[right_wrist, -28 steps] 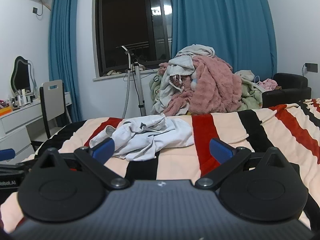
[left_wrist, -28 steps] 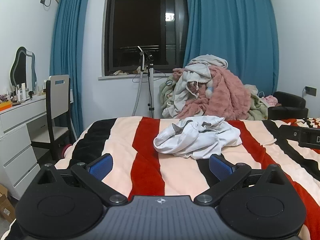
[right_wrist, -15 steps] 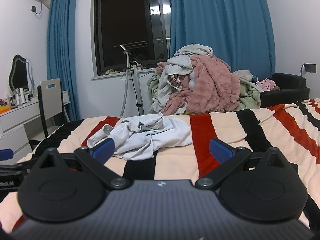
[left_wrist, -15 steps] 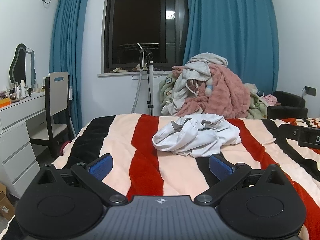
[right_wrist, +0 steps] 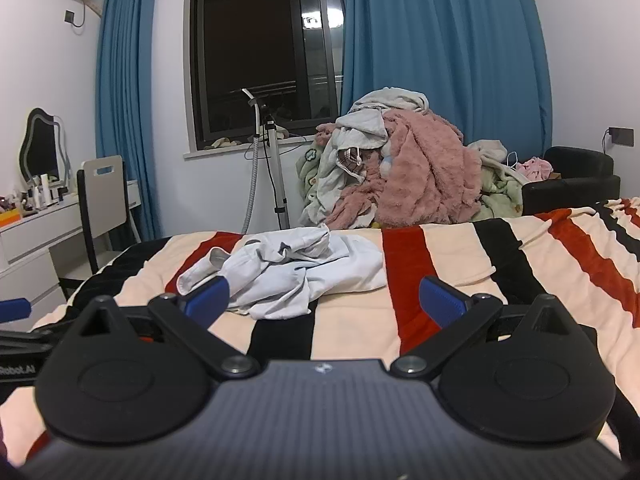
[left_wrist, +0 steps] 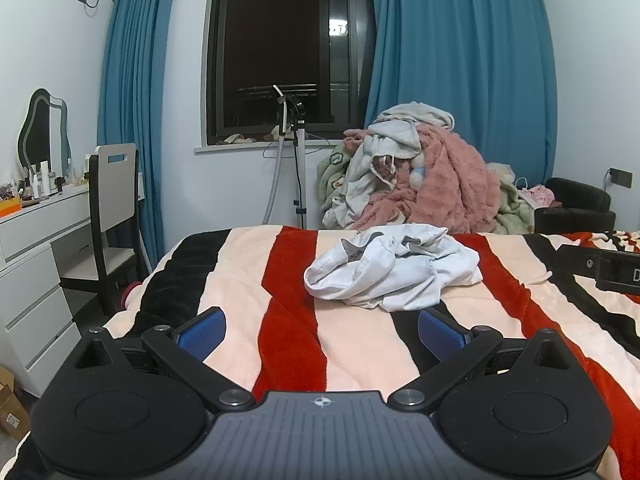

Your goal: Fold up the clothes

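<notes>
A crumpled pale blue-white garment (left_wrist: pixel 390 270) lies on the striped bed (left_wrist: pixel 280 320), ahead of both grippers; it also shows in the right wrist view (right_wrist: pixel 288 276). My left gripper (left_wrist: pixel 322 334) is open and empty, a short way before the garment. My right gripper (right_wrist: pixel 324 300) is open and empty; its left blue pad (right_wrist: pixel 206 300) overlaps the garment's near edge in view, contact unclear. The right gripper's body (left_wrist: pixel 608 268) shows at the right of the left wrist view, and the left gripper's tip (right_wrist: pixel 14 308) at the left of the right wrist view.
A big heap of clothes and a pink blanket (left_wrist: pixel 420 180) stands beyond the bed's far edge. A garment steamer stand (left_wrist: pixel 298 152) is by the window. A white dresser (left_wrist: pixel 32 248) and chair (left_wrist: pixel 114 208) are left; a black armchair (left_wrist: pixel 576 208) is right.
Both grippers have tilted or dropped slightly, so the garment and the clothes heap sit a little lower in both views. Both stay open. The garment has not moved.
</notes>
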A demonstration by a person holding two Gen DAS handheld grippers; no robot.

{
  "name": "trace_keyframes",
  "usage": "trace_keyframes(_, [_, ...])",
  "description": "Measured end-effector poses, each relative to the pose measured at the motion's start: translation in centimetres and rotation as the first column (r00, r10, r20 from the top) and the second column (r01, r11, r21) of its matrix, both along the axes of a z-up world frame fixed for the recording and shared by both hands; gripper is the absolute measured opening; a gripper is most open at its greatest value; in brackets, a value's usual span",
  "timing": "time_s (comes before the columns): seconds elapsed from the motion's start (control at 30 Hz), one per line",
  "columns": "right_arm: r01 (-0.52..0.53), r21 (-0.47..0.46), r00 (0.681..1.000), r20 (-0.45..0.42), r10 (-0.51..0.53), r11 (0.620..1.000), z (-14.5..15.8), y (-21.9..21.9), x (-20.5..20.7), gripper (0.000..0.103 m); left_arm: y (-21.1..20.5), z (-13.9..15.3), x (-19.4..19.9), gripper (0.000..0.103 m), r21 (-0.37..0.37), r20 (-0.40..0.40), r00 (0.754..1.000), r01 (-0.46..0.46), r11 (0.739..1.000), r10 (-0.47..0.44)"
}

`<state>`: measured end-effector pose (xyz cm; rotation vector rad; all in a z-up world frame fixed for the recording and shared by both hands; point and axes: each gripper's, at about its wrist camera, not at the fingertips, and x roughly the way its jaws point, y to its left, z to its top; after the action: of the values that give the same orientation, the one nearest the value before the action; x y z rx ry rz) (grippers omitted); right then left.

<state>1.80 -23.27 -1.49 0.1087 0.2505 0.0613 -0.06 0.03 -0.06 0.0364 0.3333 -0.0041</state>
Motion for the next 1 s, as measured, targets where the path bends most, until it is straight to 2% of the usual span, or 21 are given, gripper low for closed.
trace_keyframes(0.27, [0.005,-0.003,1.0,-0.011,-0.005,1.0,-0.3,0.1,0.5,0.103,0.4,0.3,-0.2,0.103,-0.026,0.021,0.999,0.026,0.999,-0.025])
trace_keyframes(0.47, [-0.001,-0.005,1.0,-0.024,0.001,1.0,-0.8,1.2,0.9,0.103,0.1,0.1,-0.1,0.103,-0.004,0.007,1.0,0.024,1.0,-0.024])
trace_keyframes(0.57, [0.001,0.029,1.0,-0.023,0.0,1.0,0.8,1.1,1.3,0.103,0.1,0.5,-0.5,0.103,-0.025,0.012,0.999,0.037,0.999,-0.037])
trace_keyframes(0.7, [0.004,0.08,1.0,-0.023,-0.002,0.997,3.2,0.9,1.8,0.103,0.8,1.3,-0.6,0.103,-0.123,-0.011,0.999,0.04,0.992,-0.042])
trace_keyframes(0.9, [0.008,0.157,1.0,-0.023,-0.004,0.988,6.7,0.7,2.6,0.103,-0.4,4.0,1.0,0.103,-0.08,-0.01,0.999,0.031,0.996,-0.031])
trace_keyframes(1.0, [-0.012,0.134,0.999,0.051,0.005,0.991,9.9,0.6,2.4,0.103,-1.2,5.5,3.5,0.103,-0.045,-0.02,0.999,0.044,0.998,-0.045])
